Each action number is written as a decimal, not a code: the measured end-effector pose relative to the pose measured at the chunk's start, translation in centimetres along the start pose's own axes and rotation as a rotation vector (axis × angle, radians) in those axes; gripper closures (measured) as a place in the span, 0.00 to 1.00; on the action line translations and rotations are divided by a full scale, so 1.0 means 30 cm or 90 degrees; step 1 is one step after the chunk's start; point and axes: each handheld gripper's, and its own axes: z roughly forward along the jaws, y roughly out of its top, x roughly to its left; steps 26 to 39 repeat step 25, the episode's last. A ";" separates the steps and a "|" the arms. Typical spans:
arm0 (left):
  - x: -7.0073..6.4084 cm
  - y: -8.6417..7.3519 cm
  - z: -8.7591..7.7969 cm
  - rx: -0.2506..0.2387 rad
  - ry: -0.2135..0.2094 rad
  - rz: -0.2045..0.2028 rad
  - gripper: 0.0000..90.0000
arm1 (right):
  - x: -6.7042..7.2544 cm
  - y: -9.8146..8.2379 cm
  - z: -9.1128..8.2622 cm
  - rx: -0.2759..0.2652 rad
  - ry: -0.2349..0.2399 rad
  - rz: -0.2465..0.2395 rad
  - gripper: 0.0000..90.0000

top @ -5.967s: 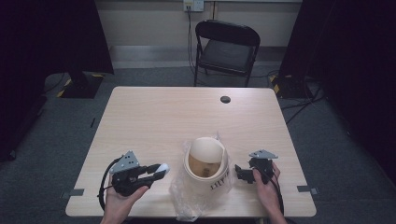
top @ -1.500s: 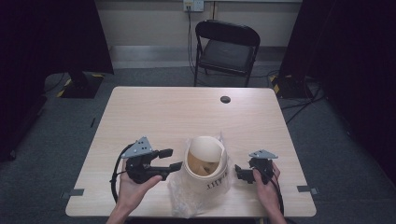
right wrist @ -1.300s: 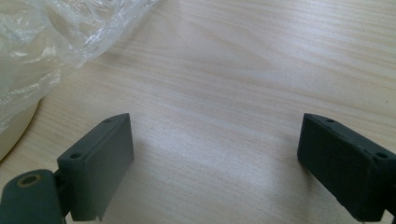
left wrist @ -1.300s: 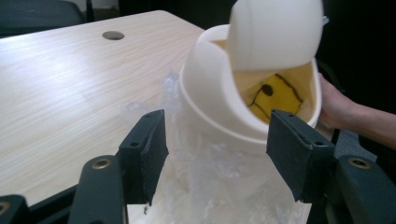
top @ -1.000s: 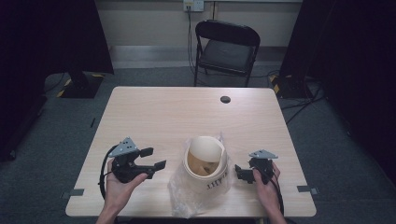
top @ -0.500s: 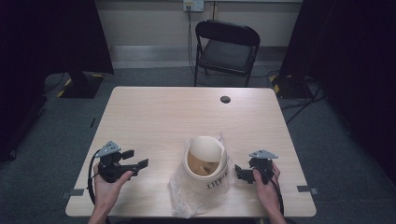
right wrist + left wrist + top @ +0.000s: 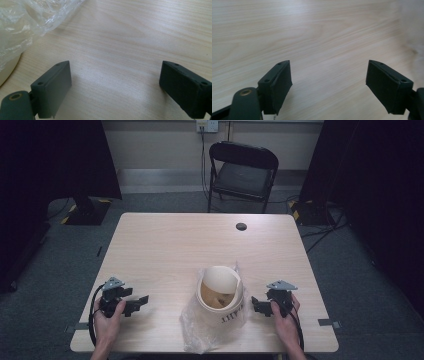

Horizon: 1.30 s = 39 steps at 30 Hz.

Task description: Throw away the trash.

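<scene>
High view: cream pot (image 7: 220, 292) upright

Cream bucket-like container (image 7: 220, 296) sits near the front edge of the tabletop (image 7: 200, 245), roughly centre, slightly right; tipped so its open mouth faces up and toward the far side; inside looks tan/brown, contents unclear from the high view; dark lettering on the lower outer wall, too small to read; clear crinkled plastic bag (image 7: 197, 330) wraps around its base and spreads out toward the front-left, lying flat on the tabletop; bag edge also rises behind the rim at right; in the right gripper view the plastic (image 7: 30, 20) and a sliver of cream wall (image 7: 8, 70) sit at the left.
</scene>
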 end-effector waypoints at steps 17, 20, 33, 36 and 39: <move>0.032 -0.038 0.048 0.028 0.117 0.026 0.20 | 0.000 0.000 0.000 0.000 0.000 -0.001 0.11; 0.030 -0.040 0.054 0.021 0.116 0.022 0.16 | 0.000 0.000 0.000 0.000 0.000 0.000 0.11; 0.030 -0.039 0.054 0.023 0.117 0.023 0.16 | 0.000 0.000 0.000 0.000 0.000 0.000 0.11; 0.030 -0.039 0.054 0.023 0.117 0.023 0.16 | 0.000 0.000 0.000 0.000 0.000 0.000 0.11; 0.030 -0.039 0.054 0.023 0.117 0.023 0.16 | 0.000 0.000 0.000 0.000 0.000 0.000 0.11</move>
